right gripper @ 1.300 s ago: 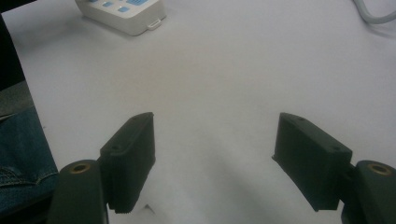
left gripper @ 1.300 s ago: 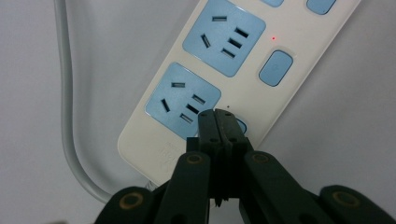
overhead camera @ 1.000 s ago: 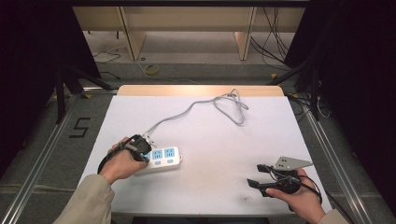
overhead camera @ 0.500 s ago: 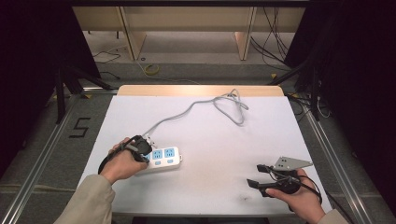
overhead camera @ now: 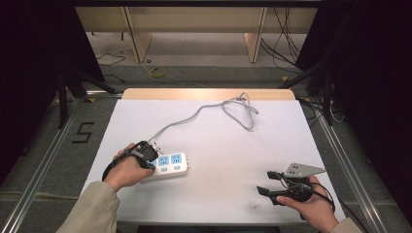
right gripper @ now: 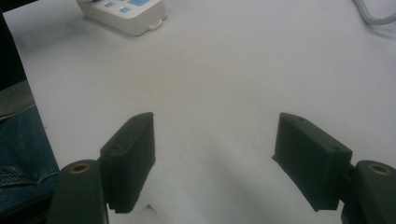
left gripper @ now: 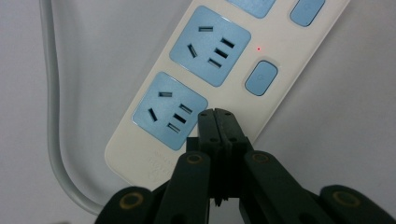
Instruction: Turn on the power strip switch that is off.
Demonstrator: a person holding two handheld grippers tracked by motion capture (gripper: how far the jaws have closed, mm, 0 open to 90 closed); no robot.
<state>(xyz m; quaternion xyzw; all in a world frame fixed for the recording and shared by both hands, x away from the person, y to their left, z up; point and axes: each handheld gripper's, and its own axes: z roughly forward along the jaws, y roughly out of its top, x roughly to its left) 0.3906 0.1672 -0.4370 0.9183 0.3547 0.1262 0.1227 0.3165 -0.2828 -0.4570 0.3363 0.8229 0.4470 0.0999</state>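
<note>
White table cover (overhead camera: 218, 145) fills the work area, wooden edge at the far side, dark floor and metal rails around it. Power strip (overhead camera: 170, 163) lies flat on the near-left part of the cover, white body with light-blue socket faces. In the left gripper view two sockets (left gripper: 209, 45) are plain to see, with a blue button (left gripper: 261, 77) beside the upper one and a small red light (left gripper: 258, 48) lit close to it. My left gripper (left gripper: 216, 122) is right at the strip's cable end: jaws pressed together, nothing between them, tips over the strip's edge just beside the lower socket (left gripper: 170, 109). Can't tell whether the tips actually touch the plastic or hover just above it. From the high view my left hand (overhead camera: 127, 170) rests on the cover against that same end of the strip. Grey cable (overhead camera: 194, 117) leaves the strip there, runs toward the far side and ends in a loose loop (overhead camera: 241, 110) near the wooden edge; the left gripper view shows it curving past the strip on the left (left gripper: 51, 116). My right gripper (overhead camera: 270, 183) sits well apart, at the near-right corner of the cover, held low in my right hand (overhead camera: 311, 204). Its jaws stand wide apart over bare cover, gripping nothing, pointing roughly toward the strip, whose corner shows far off in the right gripper view (right gripper: 126, 14).
</note>
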